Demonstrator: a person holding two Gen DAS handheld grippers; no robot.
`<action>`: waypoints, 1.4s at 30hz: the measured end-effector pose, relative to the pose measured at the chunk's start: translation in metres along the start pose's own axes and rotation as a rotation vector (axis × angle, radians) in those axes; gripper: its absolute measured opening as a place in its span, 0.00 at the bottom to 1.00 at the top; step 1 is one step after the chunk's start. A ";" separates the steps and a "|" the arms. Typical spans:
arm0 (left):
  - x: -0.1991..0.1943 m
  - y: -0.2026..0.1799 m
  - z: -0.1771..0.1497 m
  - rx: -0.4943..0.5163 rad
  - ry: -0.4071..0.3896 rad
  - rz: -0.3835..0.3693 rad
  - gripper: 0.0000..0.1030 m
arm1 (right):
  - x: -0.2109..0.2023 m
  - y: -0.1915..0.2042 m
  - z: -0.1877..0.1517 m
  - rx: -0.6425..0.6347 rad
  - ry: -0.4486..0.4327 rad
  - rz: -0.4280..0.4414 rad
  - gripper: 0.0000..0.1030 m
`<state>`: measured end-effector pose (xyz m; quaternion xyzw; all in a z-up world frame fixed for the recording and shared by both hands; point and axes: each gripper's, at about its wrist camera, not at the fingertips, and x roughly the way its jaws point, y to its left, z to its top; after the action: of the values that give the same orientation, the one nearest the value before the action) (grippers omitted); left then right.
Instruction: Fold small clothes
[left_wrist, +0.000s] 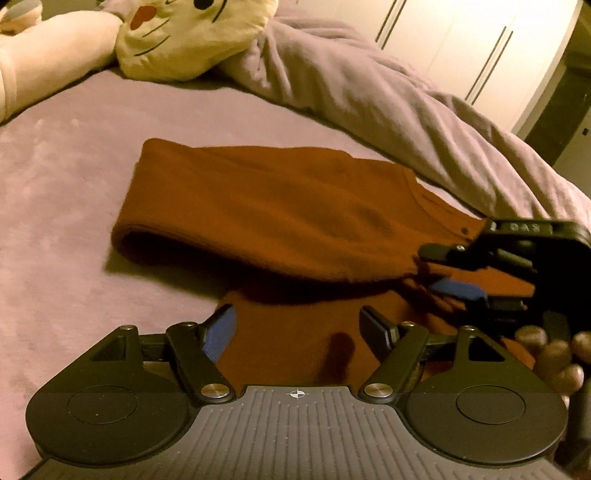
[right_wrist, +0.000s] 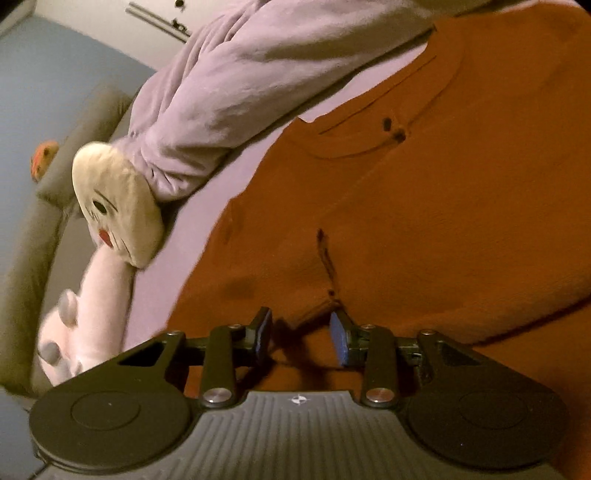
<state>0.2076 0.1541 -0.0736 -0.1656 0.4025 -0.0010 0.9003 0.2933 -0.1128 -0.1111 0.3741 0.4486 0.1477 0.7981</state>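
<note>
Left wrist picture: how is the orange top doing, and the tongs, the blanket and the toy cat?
Orange top: lying on the bed, partly folded over.
Left tongs: open, over the top's near edge.
Right tongs: narrow gap, with a fold of the top in it; pinching or not, I cannot tell.
Blanket: bunched up.
Toy cat: lying down.

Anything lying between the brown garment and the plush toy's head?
Nothing: in the left wrist view, only bare purple sheet separates the brown garment from the plush toy.
</note>
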 end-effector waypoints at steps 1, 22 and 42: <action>0.000 -0.001 0.000 0.003 0.000 0.000 0.78 | 0.003 0.002 0.001 0.005 0.005 0.002 0.23; 0.018 -0.002 0.025 -0.055 0.017 -0.017 0.67 | -0.136 -0.076 0.034 -0.234 -0.348 -0.383 0.13; 0.031 -0.030 0.037 0.064 0.006 0.011 0.72 | -0.152 -0.076 0.058 -0.241 -0.503 -0.291 0.05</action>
<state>0.2591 0.1321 -0.0640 -0.1344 0.4060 -0.0096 0.9039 0.2491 -0.2775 -0.0559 0.2333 0.2651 -0.0132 0.9355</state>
